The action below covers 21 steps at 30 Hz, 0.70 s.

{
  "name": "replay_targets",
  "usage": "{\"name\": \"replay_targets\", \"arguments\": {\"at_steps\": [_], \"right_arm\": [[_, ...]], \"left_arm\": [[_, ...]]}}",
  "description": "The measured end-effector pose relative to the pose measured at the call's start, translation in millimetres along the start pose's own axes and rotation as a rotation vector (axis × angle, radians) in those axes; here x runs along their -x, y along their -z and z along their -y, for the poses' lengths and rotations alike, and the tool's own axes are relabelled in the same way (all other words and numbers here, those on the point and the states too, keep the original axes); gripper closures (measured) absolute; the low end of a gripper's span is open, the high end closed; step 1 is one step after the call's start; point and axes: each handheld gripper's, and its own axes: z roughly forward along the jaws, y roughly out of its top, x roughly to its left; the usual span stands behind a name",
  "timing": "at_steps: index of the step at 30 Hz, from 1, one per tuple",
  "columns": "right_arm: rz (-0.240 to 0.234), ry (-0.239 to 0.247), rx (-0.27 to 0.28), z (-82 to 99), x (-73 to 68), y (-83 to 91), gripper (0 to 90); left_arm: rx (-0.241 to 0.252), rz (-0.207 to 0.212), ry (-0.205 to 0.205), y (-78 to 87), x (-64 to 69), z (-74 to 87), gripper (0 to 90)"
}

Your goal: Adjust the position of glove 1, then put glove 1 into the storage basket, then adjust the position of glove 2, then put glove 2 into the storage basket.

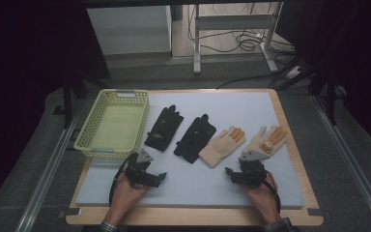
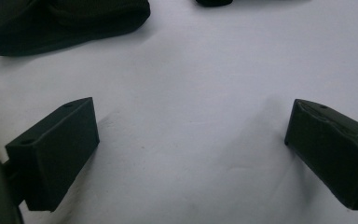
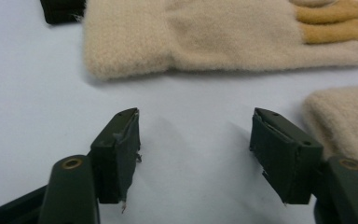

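Two black gloves (image 1: 164, 128) (image 1: 195, 137) and two beige gloves with orange fingers (image 1: 222, 145) (image 1: 266, 139) lie in a row on the pale blue mat (image 1: 193, 188). My left gripper (image 1: 160, 177) rests open on the mat below the black gloves, nothing between its jaws; a black glove (image 2: 60, 21) lies ahead of it. My right gripper (image 1: 228, 173) is open too, low on the mat just short of the beige gloves. One beige glove's cuff (image 3: 135, 44) is straight ahead of it, and the other beige glove (image 3: 345, 121) lies by its right jaw.
A pale yellow mesh basket (image 1: 90, 126) stands at the mat's left back corner, with nothing in it. The mat sits on a wooden board (image 1: 299, 159). Metal rails run along both sides, and a desk frame and cables lie on the floor beyond.
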Motion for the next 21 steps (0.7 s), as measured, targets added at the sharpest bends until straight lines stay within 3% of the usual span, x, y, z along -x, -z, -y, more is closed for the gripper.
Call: {"name": "replay_targets", "arguments": {"at_steps": [2,10,21], "right_arm": [[0.004,-0.018,-0.006,-0.1,1.9,-0.6,26.1],[0.012,-0.017,-0.007,-0.2,1.3,-0.6,24.8],[-0.013,-0.014,-0.009,-2.7,-2.7,1.5,35.0]], "left_arm": [[0.002,-0.001,0.0,-0.1,0.2,0.1,2.7],[0.001,-0.001,0.001,0.0,0.2,0.2,2.8],[0.001,0.0,0.002,0.0,0.1,0.3,2.8]]}}
